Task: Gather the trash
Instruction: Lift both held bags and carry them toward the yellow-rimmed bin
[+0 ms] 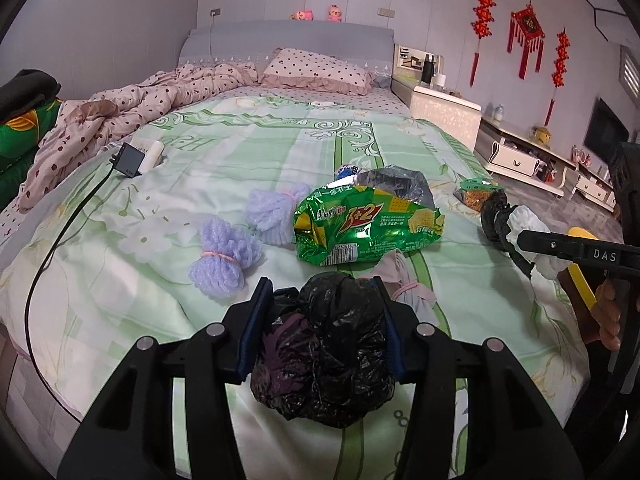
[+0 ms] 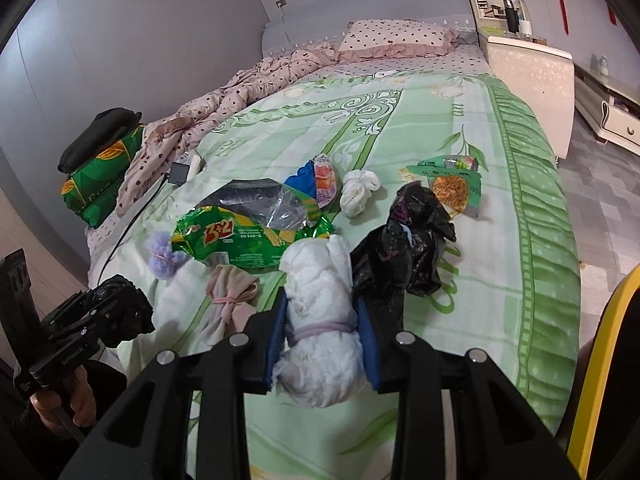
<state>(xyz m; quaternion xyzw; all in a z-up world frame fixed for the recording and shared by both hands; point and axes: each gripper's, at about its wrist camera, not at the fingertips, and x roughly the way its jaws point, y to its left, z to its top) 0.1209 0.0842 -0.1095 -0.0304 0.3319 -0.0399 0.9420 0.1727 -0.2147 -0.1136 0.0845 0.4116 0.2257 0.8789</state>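
My left gripper (image 1: 324,292) is shut on a crumpled black plastic bag (image 1: 328,352), held above the bed; it also shows in the right wrist view (image 2: 120,312). My right gripper (image 2: 322,300) is shut on a white tied bundle (image 2: 320,320) together with a black plastic bag (image 2: 404,240); both show at the right of the left wrist view (image 1: 516,236). On the green bedspread (image 1: 224,152) lie a green 3+2 cracker wrapper (image 1: 360,228), two purple foam bundles (image 1: 224,256), a pink tied bundle (image 2: 230,304), a white bundle (image 2: 358,192) and a snack packet (image 2: 452,188).
A black charger with cable (image 1: 130,160) lies on the bed's left side. A spotted quilt (image 1: 132,108) and pillow (image 1: 316,68) lie by the headboard. A white nightstand (image 1: 444,108) and low cabinets (image 1: 524,160) stand to the right. A yellow bin rim (image 2: 596,360) is at right.
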